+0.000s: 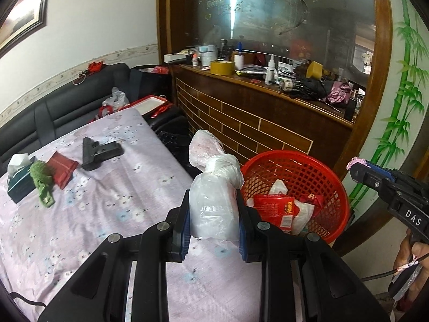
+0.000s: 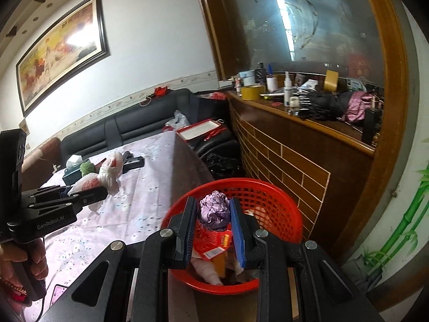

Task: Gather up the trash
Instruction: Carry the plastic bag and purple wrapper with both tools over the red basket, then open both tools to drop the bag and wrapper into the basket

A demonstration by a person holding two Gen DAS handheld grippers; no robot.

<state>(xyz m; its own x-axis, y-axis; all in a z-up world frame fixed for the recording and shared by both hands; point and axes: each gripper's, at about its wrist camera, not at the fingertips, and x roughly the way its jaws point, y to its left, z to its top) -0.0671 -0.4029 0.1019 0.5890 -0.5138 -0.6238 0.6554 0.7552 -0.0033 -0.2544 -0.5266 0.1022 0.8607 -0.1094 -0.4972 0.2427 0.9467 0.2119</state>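
My left gripper (image 1: 213, 212) is shut on a crumpled clear plastic bag (image 1: 214, 187) and holds it above the table edge, just left of the red mesh basket (image 1: 316, 166). It also shows in the right wrist view (image 2: 88, 190) with the bag (image 2: 107, 174). My right gripper (image 2: 211, 222) is shut on a crumpled purple paper ball (image 2: 214, 210), directly above the red basket (image 2: 273, 196). The basket holds red wrappers (image 1: 276, 209) and white scraps. In the left wrist view the right gripper's tip (image 1: 358, 167) is at the far right.
On the flowered tablecloth (image 1: 107, 214) lie a black toy pistol (image 1: 99, 151), a red packet (image 1: 63, 169), a green knitted item (image 1: 40, 179) and a tissue box (image 1: 18, 179). A black sofa (image 1: 67, 107) stands behind. A cluttered wooden counter (image 1: 254, 102) is right of the table.
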